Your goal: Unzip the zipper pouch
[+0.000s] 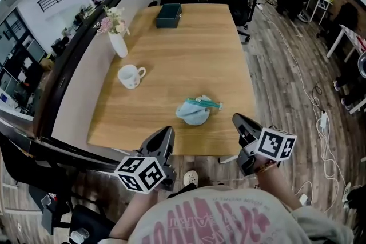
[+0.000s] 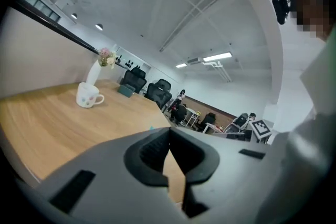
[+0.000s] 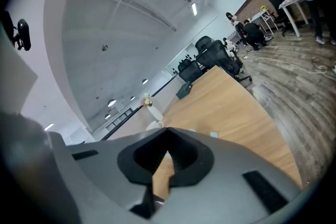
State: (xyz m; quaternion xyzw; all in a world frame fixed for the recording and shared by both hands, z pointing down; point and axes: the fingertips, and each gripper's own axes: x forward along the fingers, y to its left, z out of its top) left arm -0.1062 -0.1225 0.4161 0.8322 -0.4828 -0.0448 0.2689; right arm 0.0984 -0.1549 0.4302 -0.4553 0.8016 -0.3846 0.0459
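The pouch [image 1: 196,111], pale blue with a teal zipper along its far right side, lies on the table [image 1: 194,54] close to the near edge, a little right of the middle. Nothing touches it.

Both grippers hang at the table's near edge, on the near side of the pouch and clear of it. The left gripper [image 1: 166,133] is to the near left of the pouch, its tips over the table edge. The right gripper [image 1: 238,120] is to the near right of the pouch, just off the table's right corner. The pouch sits between the two and farther out than either.

In the left gripper view the jaws of the left gripper [image 2: 169,138] are pressed together with nothing between them. In the right gripper view the right gripper [image 3: 167,138] likewise has its jaws together and empty.

Farther out on the left stand a mug [image 1: 130,76] and a vase [image 1: 118,43] of flowers. A dark box [image 1: 168,15] lies near the far end.
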